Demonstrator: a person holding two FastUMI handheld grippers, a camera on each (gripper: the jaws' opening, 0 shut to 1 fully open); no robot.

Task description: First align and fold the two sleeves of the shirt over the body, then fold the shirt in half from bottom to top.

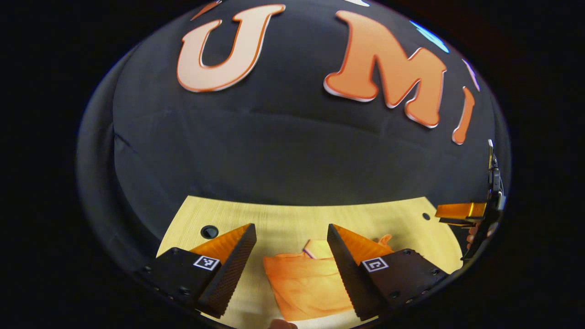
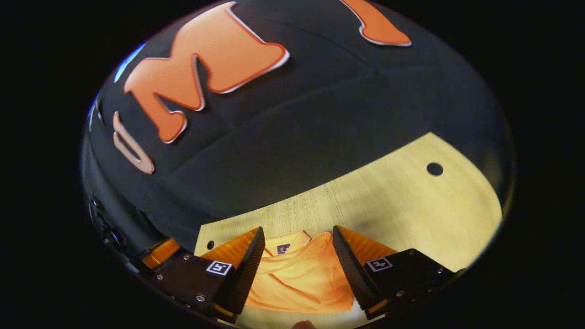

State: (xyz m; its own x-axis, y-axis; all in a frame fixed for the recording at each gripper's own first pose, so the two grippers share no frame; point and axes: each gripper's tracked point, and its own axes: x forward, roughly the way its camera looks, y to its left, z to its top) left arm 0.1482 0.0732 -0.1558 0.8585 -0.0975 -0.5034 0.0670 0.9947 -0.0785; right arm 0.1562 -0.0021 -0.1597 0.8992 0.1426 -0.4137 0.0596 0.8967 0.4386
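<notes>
An orange shirt point(image 1: 304, 285) lies on the pale wooden table point(image 1: 283, 219), its collar end toward the far wall. In the left gripper view my left gripper point(image 1: 291, 233) is open above the table, fingers spread wide, with the shirt seen between and below them, untouched. The right gripper point(image 1: 461, 214) shows at the right edge of that view, held by a hand. In the right gripper view the shirt point(image 2: 299, 278) shows its collar and a small label point(image 2: 283, 248). My right gripper point(image 2: 298, 235) is open over it with nothing between the fingers.
The table point(image 2: 402, 201) has small round holes point(image 2: 434, 169) near its far corners, one at the left point(image 1: 209, 231) in the left gripper view. The black cloth wall rises right behind the table's far edge. Bare wood lies to the right of the shirt.
</notes>
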